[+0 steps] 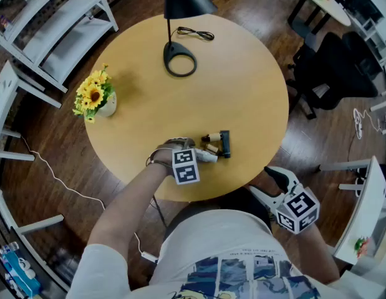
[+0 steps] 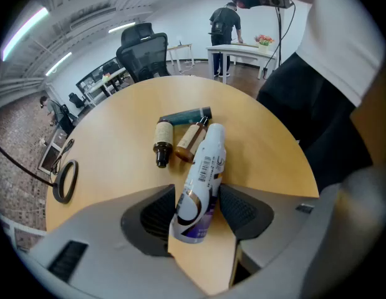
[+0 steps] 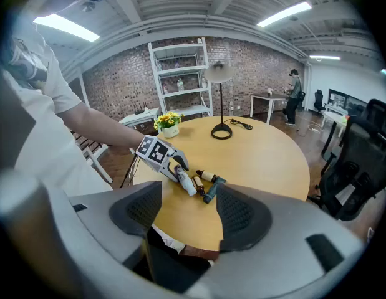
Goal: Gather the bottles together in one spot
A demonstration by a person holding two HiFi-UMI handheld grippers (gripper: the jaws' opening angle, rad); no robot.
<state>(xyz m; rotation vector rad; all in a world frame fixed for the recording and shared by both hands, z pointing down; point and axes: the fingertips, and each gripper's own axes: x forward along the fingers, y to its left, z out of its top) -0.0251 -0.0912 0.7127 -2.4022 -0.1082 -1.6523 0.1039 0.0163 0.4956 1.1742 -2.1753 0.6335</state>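
At the near edge of the round wooden counter (image 1: pixel 242 92), the four bottles lie on their sides in one tight cluster: a white spray bottle (image 2: pixel 204 167), two small amber dropper bottles (image 2: pixel 161 143) (image 2: pixel 189 139) just beyond it, and a dark teal tube-shaped bottle (image 2: pixel 186 114) at the far side, each touching or just beside its neighbour. The left gripper (image 2: pixel 197 198) sits low over the counter with its fingers spread wide; the base of the white bottle lies between them, resting on the wood at a slight slant, and I judge it to be lying loose, not clamped. The right gripper (image 1: pixel 272 187) hangs off the counter's edge near the person's body, its fingers wide apart with nothing between them. The white bottle looks like a light, stiff can with a smooth, glossy wall, so it would likely roll or slip if nudged; the middle of its body is the safest place to take it. The amber bottles look like glass, small and breakable, best held across the body, not the cap. The white bottle carries a barcode and a purple and bronze band near its base; its other print is too small to read. With all four bunched, the gathering appears nearly done.
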